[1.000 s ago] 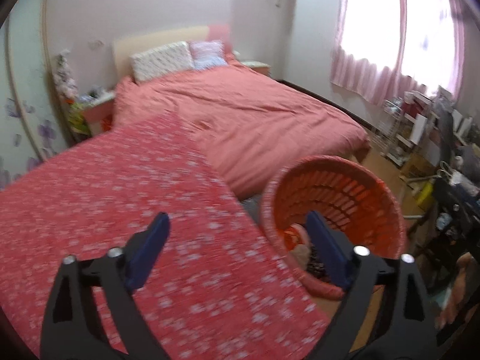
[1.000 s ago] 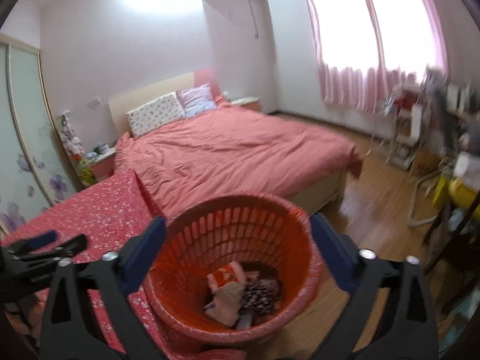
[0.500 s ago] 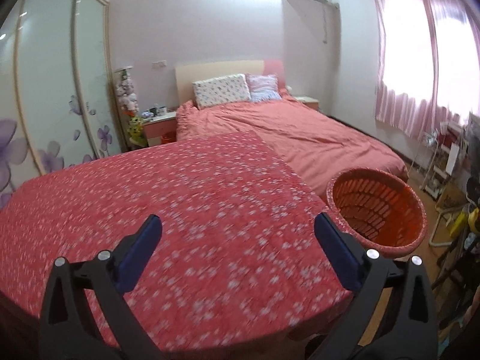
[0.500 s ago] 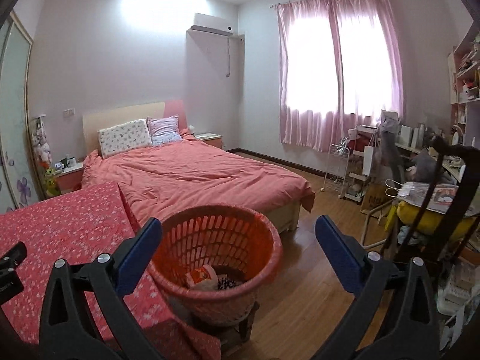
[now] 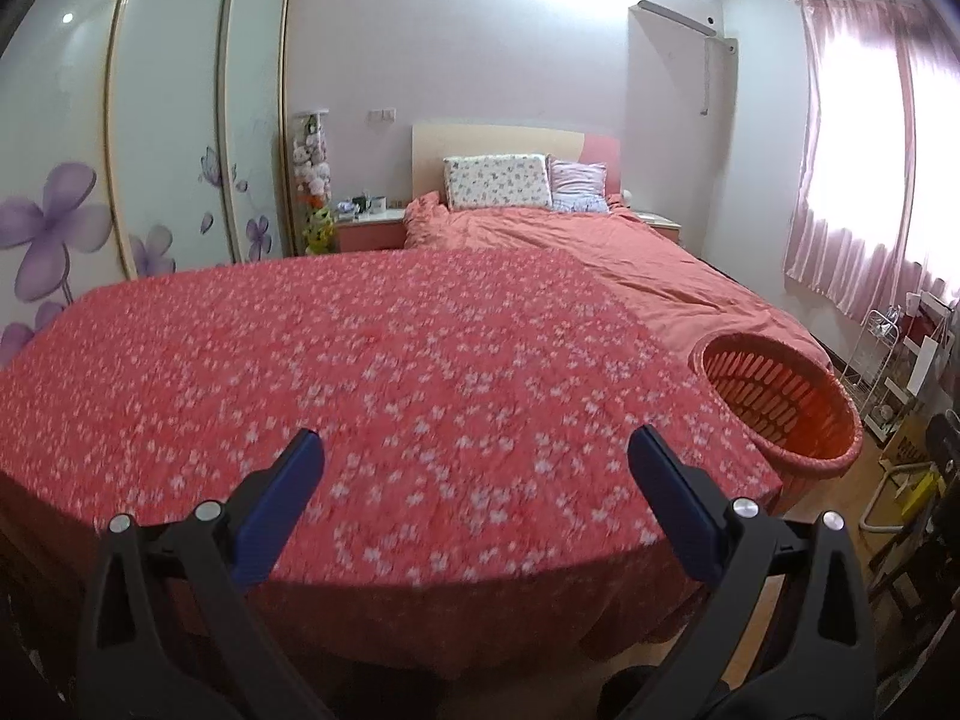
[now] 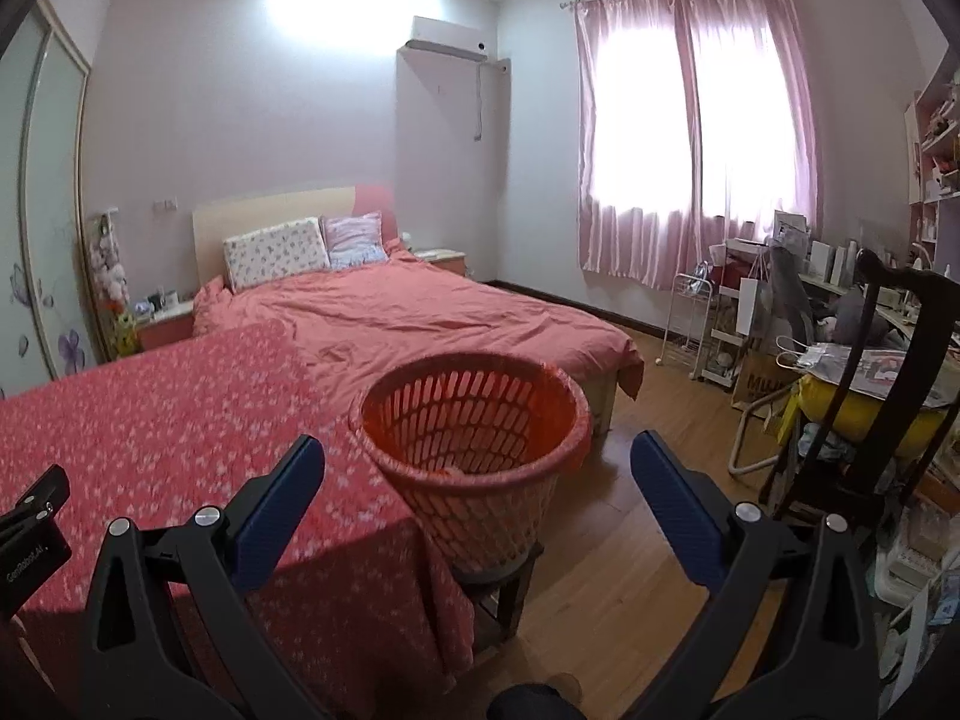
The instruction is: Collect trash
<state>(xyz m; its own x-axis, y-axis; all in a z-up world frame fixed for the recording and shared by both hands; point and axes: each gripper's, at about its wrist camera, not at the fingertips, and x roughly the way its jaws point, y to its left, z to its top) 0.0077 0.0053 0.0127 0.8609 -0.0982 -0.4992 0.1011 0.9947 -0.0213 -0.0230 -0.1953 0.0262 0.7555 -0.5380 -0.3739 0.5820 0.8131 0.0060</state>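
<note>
An orange plastic basket (image 6: 474, 438) stands on a small stool beside a table covered with a red flowered cloth (image 6: 168, 420). The basket's inside is mostly hidden from here; a bit of something shows at its bottom. In the left wrist view the basket (image 5: 780, 402) sits at the table's right edge, and the cloth (image 5: 360, 372) shows no loose items. My left gripper (image 5: 474, 480) is open and empty above the table's near edge. My right gripper (image 6: 477, 492) is open and empty, held back from the basket.
A bed with a pink cover (image 6: 432, 318) stands behind the table. A wardrobe with flower prints (image 5: 120, 150) is at the left. A dark chair (image 6: 888, 396), a cluttered desk and a wire rack (image 6: 690, 324) line the right side. Wooden floor (image 6: 630, 540) lies between.
Both grippers have pulled back and up from the basket. The basket now looks smaller and farther, and its contents have dropped out of sight. Both stay open.
</note>
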